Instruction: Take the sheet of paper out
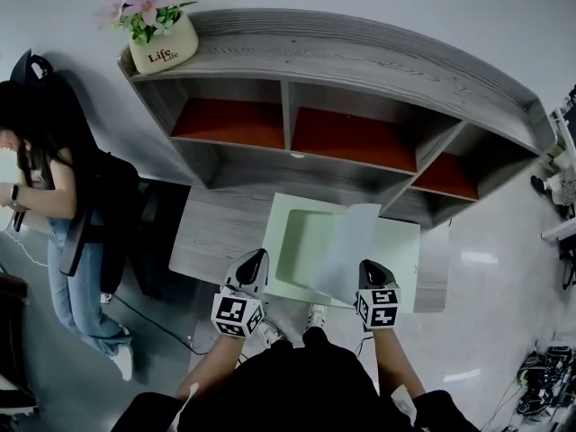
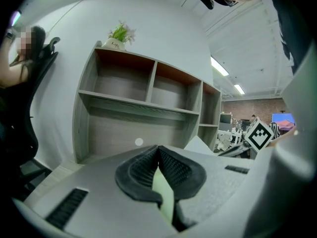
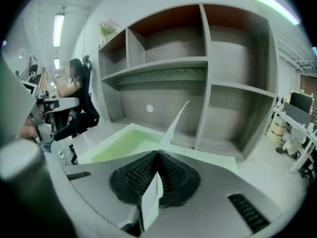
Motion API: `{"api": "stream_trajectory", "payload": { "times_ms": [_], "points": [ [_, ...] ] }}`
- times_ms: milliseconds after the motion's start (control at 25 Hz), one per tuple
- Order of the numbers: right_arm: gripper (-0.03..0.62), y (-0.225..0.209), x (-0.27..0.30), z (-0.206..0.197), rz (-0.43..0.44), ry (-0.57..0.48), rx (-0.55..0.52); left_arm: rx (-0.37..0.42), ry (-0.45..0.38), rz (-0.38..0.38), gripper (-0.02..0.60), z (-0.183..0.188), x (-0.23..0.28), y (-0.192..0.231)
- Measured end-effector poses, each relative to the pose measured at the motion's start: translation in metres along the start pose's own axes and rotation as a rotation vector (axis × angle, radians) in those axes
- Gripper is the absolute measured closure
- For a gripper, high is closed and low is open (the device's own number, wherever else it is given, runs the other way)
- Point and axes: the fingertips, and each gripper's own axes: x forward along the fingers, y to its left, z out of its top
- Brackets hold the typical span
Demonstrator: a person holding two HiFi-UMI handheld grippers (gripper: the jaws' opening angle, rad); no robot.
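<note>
A pale green folder (image 1: pixel 299 243) lies on the grey desk (image 1: pixel 209 232) in front of the shelf unit. A white sheet of paper (image 1: pixel 347 245) rises out of it, tilted up towards me. My right gripper (image 1: pixel 372 267) is shut on the paper's near edge; in the right gripper view the sheet (image 3: pixel 150 202) sits pinched between the pads of the gripper (image 3: pixel 157 154) and its far corner (image 3: pixel 177 122) stands above the folder (image 3: pixel 121 146). My left gripper (image 1: pixel 257 260) is shut on the folder's near left edge, a green strip (image 2: pixel 164 198) clamped in the gripper (image 2: pixel 158 149).
A grey shelf unit (image 1: pixel 360 79) with red-backed compartments stands at the back of the desk, a flower pot (image 1: pixel 162 43) on its top left. A person (image 1: pixel 54 196) sits in a black chair at the left. Shoes (image 1: pixel 540 376) lie on the floor at the right.
</note>
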Motion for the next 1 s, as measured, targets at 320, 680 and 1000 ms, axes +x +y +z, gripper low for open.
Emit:
{"api": "stream_trajectory", "payload": {
  "times_ms": [320,680,1000],
  "points": [
    [0.569,0.004,-0.032,0.038,-0.051,-0.151,-0.061,0.012,-0.020,-0.045,0.574,0.011,0.000,-0.018],
    [0.569,0.014,-0.065,0.075,-0.101,-0.319,-0.143,0.026,-0.043,-0.062,0.574,0.023,-0.002,-0.025],
    [0.571,0.030,-0.088,0.101,-0.100,-0.441,-0.217,0.041,-0.069,-0.075,0.574,0.036,-0.006,-0.029]
  ]
}}
